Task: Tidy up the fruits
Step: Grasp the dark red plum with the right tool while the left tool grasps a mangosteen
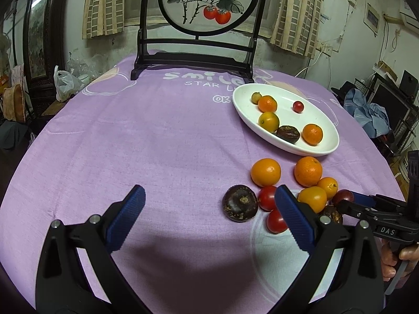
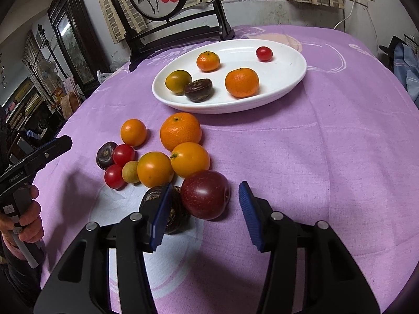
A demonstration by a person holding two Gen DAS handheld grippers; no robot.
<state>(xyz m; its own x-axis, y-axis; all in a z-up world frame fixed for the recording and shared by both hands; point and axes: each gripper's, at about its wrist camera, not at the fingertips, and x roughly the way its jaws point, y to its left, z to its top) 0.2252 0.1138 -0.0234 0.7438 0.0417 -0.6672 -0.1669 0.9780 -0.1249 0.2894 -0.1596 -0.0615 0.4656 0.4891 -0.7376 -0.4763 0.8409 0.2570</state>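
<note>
- White plate (image 2: 288, 89) holds six fruits; its far edge is cut by glare in the left wrist view.
- Dark plum (image 2: 205, 195) sits nearer than the plate, between the right gripper (image 2: 207, 209) pads, which stand apart from it, gripping nothing.
- Brown fruit (image 2: 174, 218) is half hidden behind the left pad.
- Left gripper (image 1: 209, 214) gapes wide, empty.

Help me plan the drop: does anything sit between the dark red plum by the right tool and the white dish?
Yes. Yellow-orange fruits touch the plum on its dish side, and a mandarin lies beyond them, before the white dish. Lifted over them, nothing visible blocks it.
</note>
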